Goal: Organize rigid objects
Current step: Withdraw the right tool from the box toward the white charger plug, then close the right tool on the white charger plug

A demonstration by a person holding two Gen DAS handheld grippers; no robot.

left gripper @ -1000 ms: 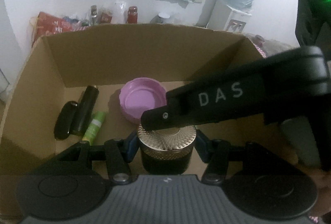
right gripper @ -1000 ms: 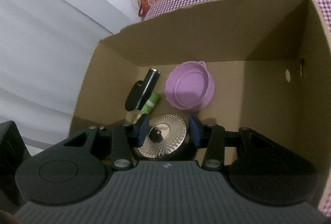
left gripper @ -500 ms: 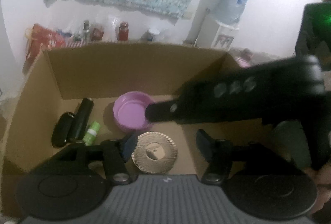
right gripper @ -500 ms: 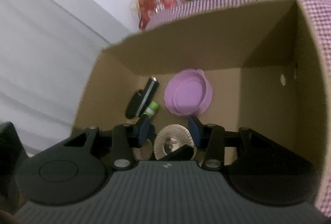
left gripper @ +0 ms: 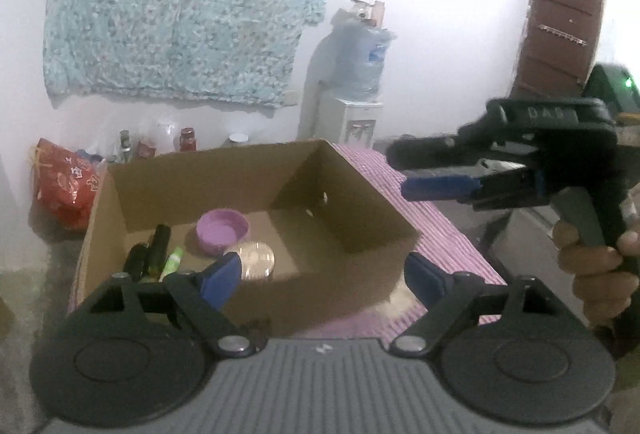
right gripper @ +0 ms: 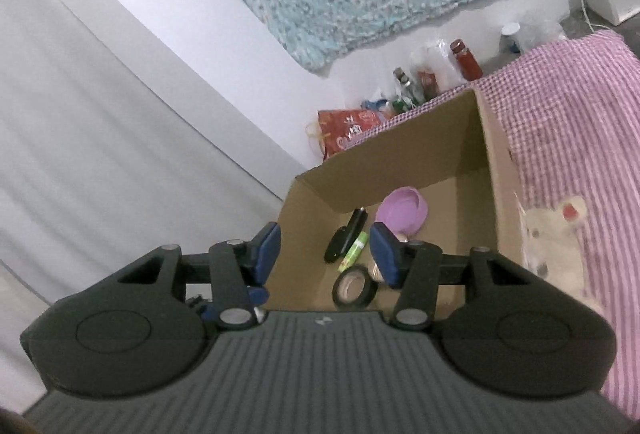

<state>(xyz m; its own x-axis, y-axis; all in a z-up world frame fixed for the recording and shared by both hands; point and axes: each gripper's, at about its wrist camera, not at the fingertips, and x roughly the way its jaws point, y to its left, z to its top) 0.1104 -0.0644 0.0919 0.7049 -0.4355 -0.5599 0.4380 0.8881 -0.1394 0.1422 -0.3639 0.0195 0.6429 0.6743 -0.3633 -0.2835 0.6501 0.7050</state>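
You have lifted both grippers up out of the cardboard box [left gripper: 120,201], leaving the gold-lidded jar [left gripper: 256,260] on its floor beside the purple bowl [left gripper: 222,232]. Your left gripper [left gripper: 324,274] is spread wide and empty; your right gripper [right gripper: 326,248] is likewise spread, holding nothing.

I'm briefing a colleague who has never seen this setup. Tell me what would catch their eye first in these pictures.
First, the open cardboard box on the pink checked cloth, holding a purple bowl towards its back and a gold-lidded jar just in front of it. Along the box's left side lie a green tube and dark cylinders, with a black tape roll nearest the right wrist camera. Both the left gripper and right gripper are open and empty.
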